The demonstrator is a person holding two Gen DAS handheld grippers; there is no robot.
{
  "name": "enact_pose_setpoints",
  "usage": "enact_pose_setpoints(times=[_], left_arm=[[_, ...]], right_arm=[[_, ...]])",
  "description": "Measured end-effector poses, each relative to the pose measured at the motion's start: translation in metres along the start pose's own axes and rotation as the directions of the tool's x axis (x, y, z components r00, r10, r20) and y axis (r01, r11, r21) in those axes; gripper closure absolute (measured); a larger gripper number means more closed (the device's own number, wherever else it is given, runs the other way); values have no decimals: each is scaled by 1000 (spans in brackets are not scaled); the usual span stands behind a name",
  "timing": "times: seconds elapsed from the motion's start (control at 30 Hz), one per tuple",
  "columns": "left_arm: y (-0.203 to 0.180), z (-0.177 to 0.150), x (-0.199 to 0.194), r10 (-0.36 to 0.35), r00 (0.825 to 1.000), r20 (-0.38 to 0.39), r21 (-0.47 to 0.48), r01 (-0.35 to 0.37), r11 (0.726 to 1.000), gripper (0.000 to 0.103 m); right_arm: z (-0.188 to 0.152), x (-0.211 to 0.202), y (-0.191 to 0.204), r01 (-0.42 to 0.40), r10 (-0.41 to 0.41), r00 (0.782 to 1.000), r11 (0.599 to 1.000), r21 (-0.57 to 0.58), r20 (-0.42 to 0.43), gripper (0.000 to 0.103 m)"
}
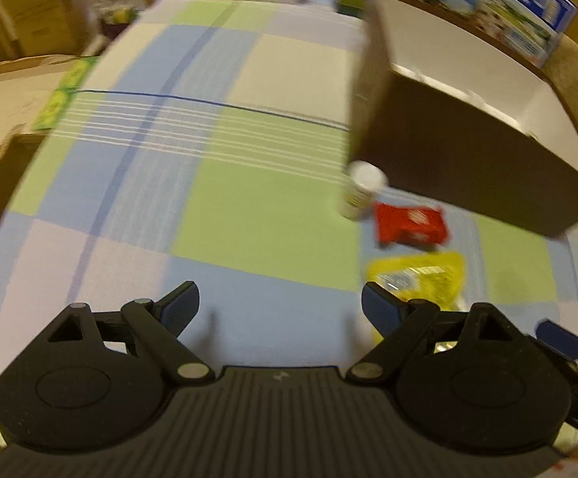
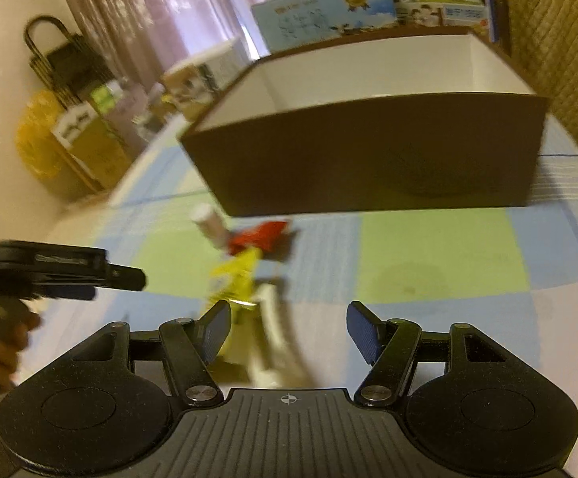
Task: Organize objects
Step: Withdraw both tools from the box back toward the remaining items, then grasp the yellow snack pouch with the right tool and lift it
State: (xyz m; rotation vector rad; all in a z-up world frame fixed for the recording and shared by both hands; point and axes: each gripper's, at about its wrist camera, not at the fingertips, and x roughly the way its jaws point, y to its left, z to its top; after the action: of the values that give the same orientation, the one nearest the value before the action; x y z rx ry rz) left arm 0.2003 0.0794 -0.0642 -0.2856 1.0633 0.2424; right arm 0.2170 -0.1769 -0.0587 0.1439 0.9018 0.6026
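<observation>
Checked tablecloth, printed cartons behind, bags on floor.
</observation>
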Motion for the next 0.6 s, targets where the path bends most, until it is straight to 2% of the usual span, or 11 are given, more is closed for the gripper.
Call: enact_pose_setpoints(times=[0.13,0.23,0.33,0.43,0.6], left_arm=[[26,8,-4,41,999,31,-64,-39,997,16],[40,11,-5,46,998,34,-103,-42,994,16],[46,10,-5,42,999,29,-108,-39,993,16],[51,11,-7,40,999,33,-118,-36,992,16],[55,12,-10,31,999,44,-135,-24,991,16]], right_arm=[[4,13,19,-58,57,997,998,-25,-42,42],[4,27,32,-58,52,994,997,-59,-96,55],[0,39,36,-50,42,990,997,-56,-135,62],[-1,45,41,-51,43,990,997,-64,-132,70],[2,57,59,-37,20,993,989,-144,-116,72]])
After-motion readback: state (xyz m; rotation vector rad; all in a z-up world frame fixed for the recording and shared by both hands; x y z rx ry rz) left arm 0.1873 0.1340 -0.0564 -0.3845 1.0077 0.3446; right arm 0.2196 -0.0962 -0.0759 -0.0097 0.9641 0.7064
